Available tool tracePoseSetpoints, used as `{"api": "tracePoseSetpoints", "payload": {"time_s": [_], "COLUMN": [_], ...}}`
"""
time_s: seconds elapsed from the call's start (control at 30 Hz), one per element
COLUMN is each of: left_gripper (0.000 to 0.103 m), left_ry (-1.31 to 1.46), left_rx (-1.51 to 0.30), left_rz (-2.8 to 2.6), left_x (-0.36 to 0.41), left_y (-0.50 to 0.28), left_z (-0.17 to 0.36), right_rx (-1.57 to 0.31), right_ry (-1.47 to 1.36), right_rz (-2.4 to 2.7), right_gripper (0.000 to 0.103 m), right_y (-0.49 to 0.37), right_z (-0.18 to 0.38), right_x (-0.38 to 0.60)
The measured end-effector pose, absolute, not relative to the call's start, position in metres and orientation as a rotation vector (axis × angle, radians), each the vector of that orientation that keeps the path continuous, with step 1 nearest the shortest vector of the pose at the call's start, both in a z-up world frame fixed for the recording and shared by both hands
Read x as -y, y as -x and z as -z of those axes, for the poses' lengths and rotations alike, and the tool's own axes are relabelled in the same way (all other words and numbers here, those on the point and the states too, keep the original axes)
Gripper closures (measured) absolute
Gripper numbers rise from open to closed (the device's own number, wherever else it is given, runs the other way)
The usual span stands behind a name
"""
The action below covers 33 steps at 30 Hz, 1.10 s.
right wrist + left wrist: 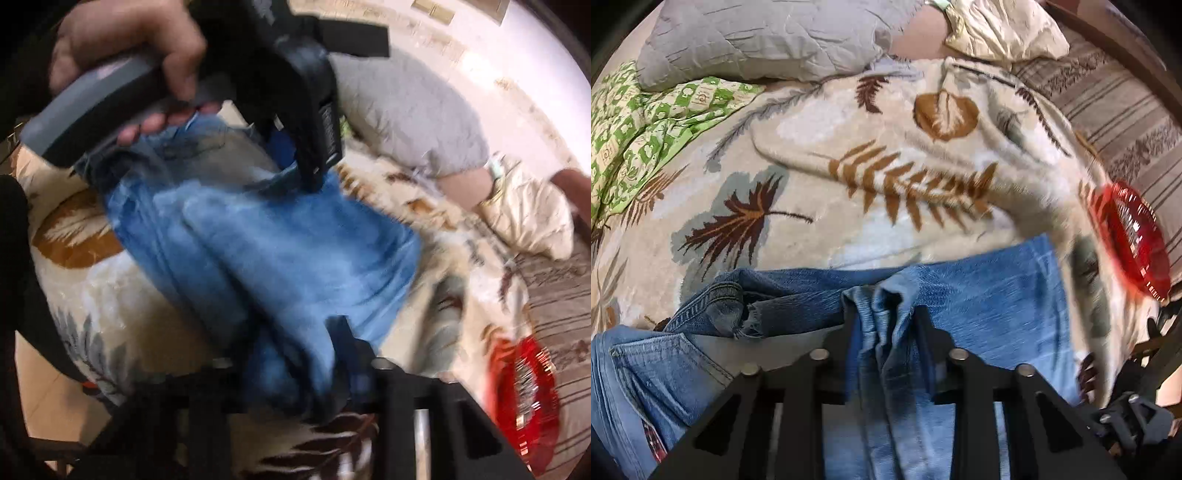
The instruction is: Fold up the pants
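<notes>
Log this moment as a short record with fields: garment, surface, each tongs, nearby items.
garment: blue jeans, bunched and partly folded
surface: leaf-print blanket on a bed
left tongs: shut on a fold of denim
right tongs: shut on a thick bunch of denim; view blurred
nearby: grey pillow, green checked cloth, red object at the blanket's edge

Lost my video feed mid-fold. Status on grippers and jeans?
Left gripper shut on jeans. Right gripper shut on jeans too, denim bunched over leaf blanket. Red bag beside, not blocking.
</notes>
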<state>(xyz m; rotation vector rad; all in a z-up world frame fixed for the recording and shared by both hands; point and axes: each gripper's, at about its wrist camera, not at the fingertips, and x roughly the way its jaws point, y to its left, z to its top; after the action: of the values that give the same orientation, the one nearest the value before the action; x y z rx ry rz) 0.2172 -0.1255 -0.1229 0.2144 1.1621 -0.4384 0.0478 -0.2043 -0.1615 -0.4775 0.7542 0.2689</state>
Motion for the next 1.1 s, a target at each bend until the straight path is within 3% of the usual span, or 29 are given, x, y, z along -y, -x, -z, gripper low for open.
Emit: {"api": "tracePoseSetpoints", "payload": {"time_s": [0.33, 0.4, 0.43, 0.47, 0.5, 0.53, 0.6, 0.9, 0.97, 1.03, 1.07, 1.1], "left_gripper": [0.080, 0.073, 0.052, 0.021, 0.011, 0.007, 0.007, 0.007, 0.015, 0.033, 0.034, 0.034], "left_ry": [-0.111, -0.122, -0.129, -0.132, -0.115, -0.099, -0.108, -0.119, -0.103, -0.116, -0.141, -0.149], "left_rx": [-1.192, -1.174, -1.165, -1.145, -1.128, -1.096, -1.069, -1.135, -1.148, -1.181, -1.148, -1.129], "left_rz": [0.464, 0.464, 0.452, 0.445, 0.455, 0.484, 0.502, 0.502, 0.485, 0.474, 0.465, 0.468], "left_x": [0.110, 0.109, 0.107, 0.103, 0.099, 0.094, 0.088, 0.084, 0.084, 0.085, 0.084, 0.083], "left_y": [-0.228, -0.222, -0.219, -0.211, -0.206, -0.195, -0.180, -0.134, -0.131, -0.129, -0.125, -0.123], "left_z": [0.133, 0.126, 0.123, 0.115, 0.108, 0.099, 0.089, 0.109, 0.117, 0.131, 0.136, 0.137], "right_rx": [-0.753, -0.755, -0.751, -0.745, -0.743, -0.741, -0.690, -0.745, -0.786, -0.828, -0.851, -0.887], "right_ry": [0.547, 0.536, 0.509, 0.490, 0.464, 0.407, 0.319, 0.049, 0.016, 0.024, 0.040, 0.068], "right_rz": [-0.284, -0.280, -0.280, -0.283, -0.290, -0.300, -0.291, -0.303, -0.304, -0.300, -0.298, -0.283], "right_gripper": [0.074, 0.074, 0.072, 0.068, 0.043, 0.011, 0.002, 0.002, 0.002, 0.011, 0.017, 0.034], "right_y": [-0.040, -0.040, -0.040, -0.038, -0.038, -0.037, -0.034, -0.102, -0.125, -0.153, -0.163, -0.176], "right_z": [0.165, 0.164, 0.160, 0.157, 0.153, 0.145, 0.130, 0.099, 0.102, 0.109, 0.111, 0.116], "right_x": [0.202, 0.202, 0.205, 0.207, 0.211, 0.219, 0.233, 0.284, 0.286, 0.281, 0.277, 0.273]}}
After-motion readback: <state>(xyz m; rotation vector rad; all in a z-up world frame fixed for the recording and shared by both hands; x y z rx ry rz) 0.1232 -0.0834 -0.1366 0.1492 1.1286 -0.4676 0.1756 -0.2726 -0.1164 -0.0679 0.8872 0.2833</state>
